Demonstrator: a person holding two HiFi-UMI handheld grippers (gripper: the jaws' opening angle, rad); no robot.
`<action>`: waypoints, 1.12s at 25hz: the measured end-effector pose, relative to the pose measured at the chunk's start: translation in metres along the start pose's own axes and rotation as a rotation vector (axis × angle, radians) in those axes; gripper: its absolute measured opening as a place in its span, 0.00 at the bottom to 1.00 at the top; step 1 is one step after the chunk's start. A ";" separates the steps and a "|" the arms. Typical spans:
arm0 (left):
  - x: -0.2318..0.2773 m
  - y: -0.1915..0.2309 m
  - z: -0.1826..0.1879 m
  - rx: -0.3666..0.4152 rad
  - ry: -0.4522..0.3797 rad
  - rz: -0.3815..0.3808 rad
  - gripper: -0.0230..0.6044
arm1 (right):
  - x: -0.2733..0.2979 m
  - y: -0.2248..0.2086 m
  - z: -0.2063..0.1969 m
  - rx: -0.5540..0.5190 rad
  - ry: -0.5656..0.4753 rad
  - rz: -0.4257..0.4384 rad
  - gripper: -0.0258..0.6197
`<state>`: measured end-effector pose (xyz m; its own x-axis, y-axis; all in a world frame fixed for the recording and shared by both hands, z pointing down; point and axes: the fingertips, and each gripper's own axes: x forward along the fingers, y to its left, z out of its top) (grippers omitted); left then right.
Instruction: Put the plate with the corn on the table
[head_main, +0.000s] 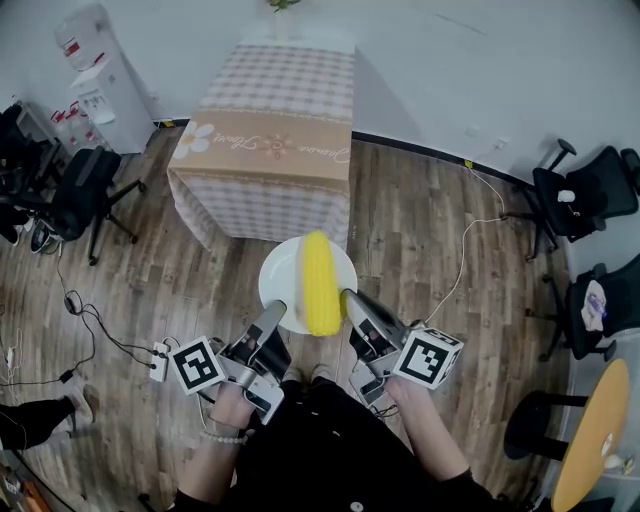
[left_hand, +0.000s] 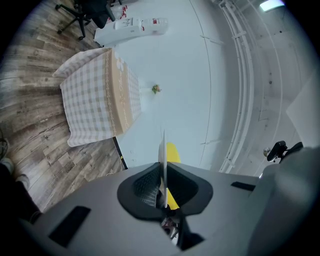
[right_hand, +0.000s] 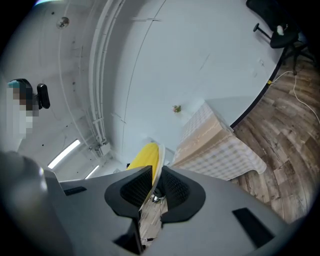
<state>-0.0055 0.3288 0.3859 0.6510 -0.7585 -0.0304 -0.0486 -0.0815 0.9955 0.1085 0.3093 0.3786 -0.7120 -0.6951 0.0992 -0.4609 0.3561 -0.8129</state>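
The bench with the checked cloth stands ahead, well apart from me. The white plate is up in the air, the yellow corn lying on it. My left fingers and right fingers each pinch its rim. I must keep it flat so the corn cannot roll off.

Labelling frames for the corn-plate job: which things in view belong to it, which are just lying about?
Job: plate, corn, checked-cloth table, left tool, right tool, both shut on the plate's rim.
Lying about: water dispenser, office chairs, power strip, round yellow table.
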 end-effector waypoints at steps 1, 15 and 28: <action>0.001 0.000 -0.002 0.005 -0.005 0.003 0.08 | -0.002 -0.002 0.002 0.001 0.003 0.000 0.18; 0.010 -0.003 -0.031 0.004 -0.055 0.025 0.08 | -0.027 -0.011 0.012 -0.026 0.052 0.033 0.18; 0.016 -0.002 -0.050 0.024 -0.072 0.025 0.08 | -0.044 -0.020 0.016 -0.043 0.053 0.039 0.18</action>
<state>0.0431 0.3495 0.3877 0.5933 -0.8049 -0.0124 -0.0829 -0.0764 0.9936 0.1572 0.3229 0.3810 -0.7563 -0.6467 0.0989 -0.4536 0.4095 -0.7915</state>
